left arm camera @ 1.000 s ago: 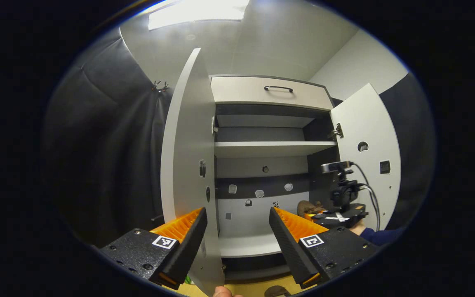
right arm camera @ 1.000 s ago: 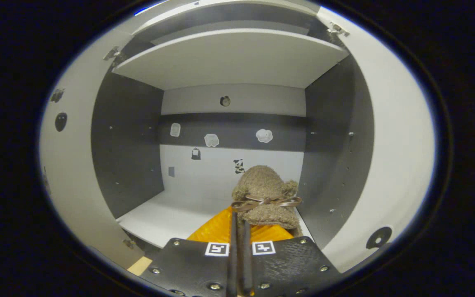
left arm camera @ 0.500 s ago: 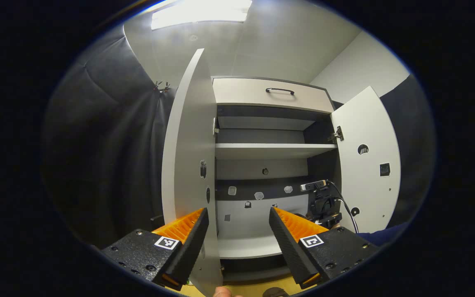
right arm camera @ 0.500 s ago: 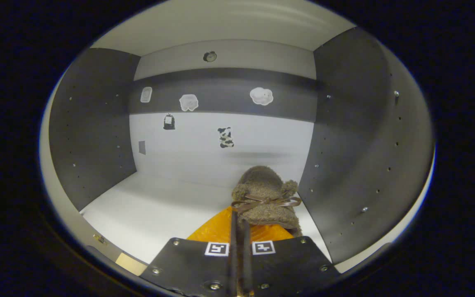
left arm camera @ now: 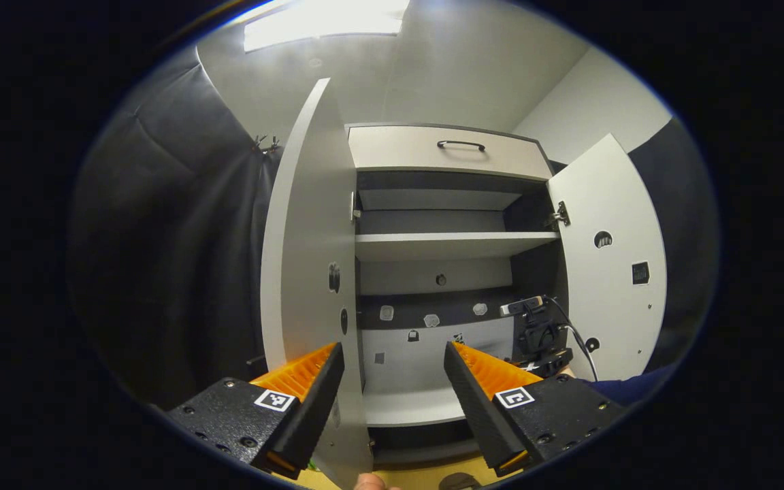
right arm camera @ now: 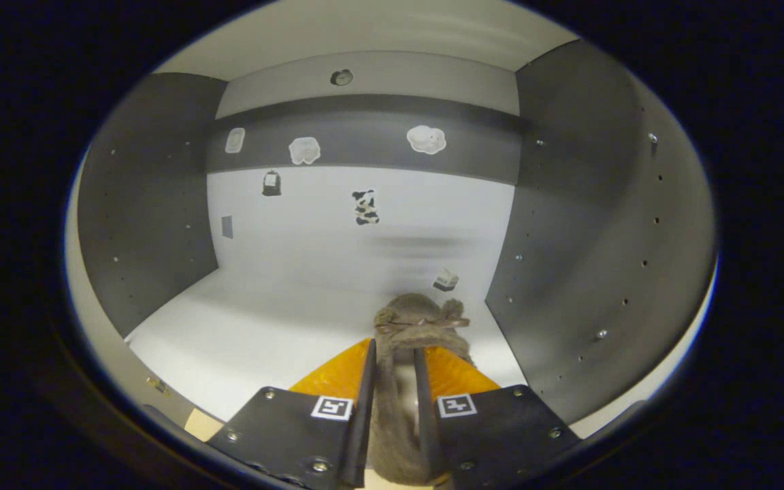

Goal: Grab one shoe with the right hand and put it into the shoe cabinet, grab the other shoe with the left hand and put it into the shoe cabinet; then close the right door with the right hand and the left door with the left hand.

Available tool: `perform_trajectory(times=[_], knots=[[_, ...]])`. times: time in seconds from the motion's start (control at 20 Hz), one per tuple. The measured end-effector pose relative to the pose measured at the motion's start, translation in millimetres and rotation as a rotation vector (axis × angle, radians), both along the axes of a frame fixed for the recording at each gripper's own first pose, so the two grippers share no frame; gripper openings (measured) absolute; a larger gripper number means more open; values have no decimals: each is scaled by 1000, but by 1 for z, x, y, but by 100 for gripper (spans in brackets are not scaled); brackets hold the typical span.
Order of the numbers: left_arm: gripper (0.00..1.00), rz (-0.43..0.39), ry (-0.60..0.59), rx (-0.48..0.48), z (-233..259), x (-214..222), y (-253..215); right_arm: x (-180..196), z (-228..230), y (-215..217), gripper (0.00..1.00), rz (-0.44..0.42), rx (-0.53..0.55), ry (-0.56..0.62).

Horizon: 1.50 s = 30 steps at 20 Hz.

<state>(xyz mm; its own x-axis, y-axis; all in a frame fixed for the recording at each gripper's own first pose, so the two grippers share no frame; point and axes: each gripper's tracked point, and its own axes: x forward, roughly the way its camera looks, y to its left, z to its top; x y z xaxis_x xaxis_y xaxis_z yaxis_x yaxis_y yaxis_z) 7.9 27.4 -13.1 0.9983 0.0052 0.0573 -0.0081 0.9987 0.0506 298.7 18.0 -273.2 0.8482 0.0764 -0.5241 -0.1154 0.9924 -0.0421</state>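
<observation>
The shoe cabinet [left arm camera: 446, 153] stands wide open, left door [left arm camera: 307, 272] and right door [left arm camera: 613, 265] both swung out, a drawer with a dark handle [left arm camera: 461, 145] across the top and a pale upper shelf [left arm camera: 453, 243] beneath it. Down in the lower compartment, the right claw [right arm camera: 392, 354] reaches in over the white bottom shelf [right arm camera: 249, 340], close to the dark right side wall [right arm camera: 569, 272]. The fuzzy brown shoe [right arm camera: 419, 320] with its little ribbon bow sits between the fingers, which are parted a little on either side of it; whether they press on it, I cannot tell, nor whether the shoe rests on the shelf. Small stickers [right arm camera: 365, 206] dot the back panel. The left claw [left arm camera: 392, 361] hangs outside in front of the cabinet, fingers spread wide with nothing between them, one either side of the left door's edge.
</observation>
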Motion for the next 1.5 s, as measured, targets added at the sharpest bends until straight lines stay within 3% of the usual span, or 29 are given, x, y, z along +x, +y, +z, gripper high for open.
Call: perform_trajectory(times=[0.15,0.4,0.85,0.9,1.15,1.5], knots=[[93,6,22,-8,-9,1,-3,-23,31,-4,31,4,-11,-50],[94,-33,126,-38,-55,6,-24,-72,123,-9,31,-1,70,-168],[95,-171,520,9,-251,-4,-76,-162,265,-22,28,16,82,-408],[94,-184,567,8,-276,-10,-80,-170,274,-24,34,14,79,-425],[95,-244,835,-35,-392,-45,-93,-199,304,-36,31,-8,77,-483],[97,-313,1129,-92,-500,-97,-101,-220,319,-62,28,-49,10,-521]])
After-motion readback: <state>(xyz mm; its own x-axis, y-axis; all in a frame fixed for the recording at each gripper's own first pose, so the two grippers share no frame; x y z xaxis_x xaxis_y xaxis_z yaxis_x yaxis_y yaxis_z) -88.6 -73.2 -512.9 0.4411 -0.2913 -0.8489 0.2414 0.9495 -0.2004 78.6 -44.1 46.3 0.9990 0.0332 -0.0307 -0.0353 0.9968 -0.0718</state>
